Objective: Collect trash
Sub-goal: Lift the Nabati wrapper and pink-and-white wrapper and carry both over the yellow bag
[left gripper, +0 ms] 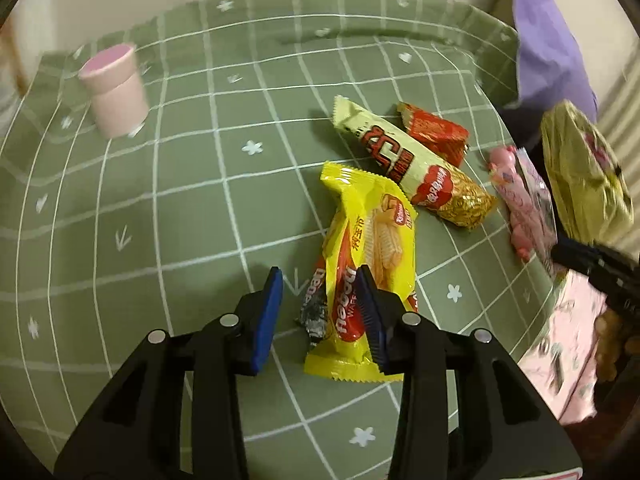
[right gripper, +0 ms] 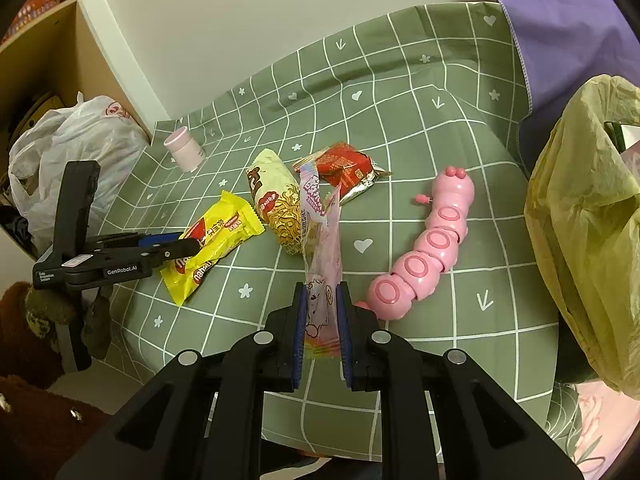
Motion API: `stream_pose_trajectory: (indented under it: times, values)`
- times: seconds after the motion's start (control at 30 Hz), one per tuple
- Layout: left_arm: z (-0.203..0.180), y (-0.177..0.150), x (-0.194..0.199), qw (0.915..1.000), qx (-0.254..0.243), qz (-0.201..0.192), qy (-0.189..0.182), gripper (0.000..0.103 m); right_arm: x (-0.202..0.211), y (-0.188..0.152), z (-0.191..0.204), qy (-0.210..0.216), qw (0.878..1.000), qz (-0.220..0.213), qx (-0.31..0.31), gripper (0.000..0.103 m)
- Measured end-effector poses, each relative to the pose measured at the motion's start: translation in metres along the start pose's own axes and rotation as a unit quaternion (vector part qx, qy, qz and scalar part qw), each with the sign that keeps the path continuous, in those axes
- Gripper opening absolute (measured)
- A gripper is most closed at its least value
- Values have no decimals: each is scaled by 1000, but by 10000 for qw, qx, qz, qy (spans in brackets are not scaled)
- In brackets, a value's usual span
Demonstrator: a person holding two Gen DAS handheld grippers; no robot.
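Right wrist | right claw (right gripper: 322, 328) clamps pink wrapper (right gripper: 322, 256) | left claw (right gripper: 176, 246) reads "GenRobot.AI", unclenched

A green grid-patterned tablecloth (right gripper: 460, 128) covers the table against a plain pale wall (right gripper: 240, 20), wooden shelving (right gripper: 40, 40) alongside.

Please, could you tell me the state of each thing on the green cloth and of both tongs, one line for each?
Left tongs: partly open around the yellow wafer wrapper, not clamped.
Right tongs: shut on the pink wrapper.
Yellow wafer wrapper: lying on the cloth.
Pink wrapper: held upright, lifted.
Cream noodle packet: lying flat.
Red packet: torn open, lying.
Pink cup: upside down.
Pink caterpillar toy: lying, untouched.
Yellow-green bag: open at the table's edge.
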State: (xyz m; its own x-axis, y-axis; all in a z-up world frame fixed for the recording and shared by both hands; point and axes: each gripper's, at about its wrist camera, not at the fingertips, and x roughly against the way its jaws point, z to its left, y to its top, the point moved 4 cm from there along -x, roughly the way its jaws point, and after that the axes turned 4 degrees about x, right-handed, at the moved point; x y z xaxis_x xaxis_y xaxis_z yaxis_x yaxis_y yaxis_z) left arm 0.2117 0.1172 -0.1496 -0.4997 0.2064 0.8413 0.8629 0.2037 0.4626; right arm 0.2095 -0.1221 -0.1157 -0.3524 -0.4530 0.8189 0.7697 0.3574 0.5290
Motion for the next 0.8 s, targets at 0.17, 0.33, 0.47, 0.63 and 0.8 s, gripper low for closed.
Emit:
stream_pose_trajectory:
  times: [0.17, 0.33, 0.47, 0.63, 0.8]
  values:
    - [5, -9, 6, 9996, 262, -70, 0, 36, 1, -2, -6, -28, 9999, 7, -124, 15]
    - [-4, -5, 1, 9998, -2, -116, 138, 36, -4, -5, -6, 0, 9998, 77, -196, 15]
    - [-10, -8, 0, 9991, -202, -70, 363, 17, -4, -3, -2, 14, 9999, 62, -91, 15]
    - [-13, -16, 11, 9996, -63, -189, 198, 6, -1, -1, -6, -20, 9999, 8, -152, 15]
    - [-18, -4, 37, 9983, 39, -578, -45, 5, 9, 11, -9, -68, 9996, -218, -168, 15]
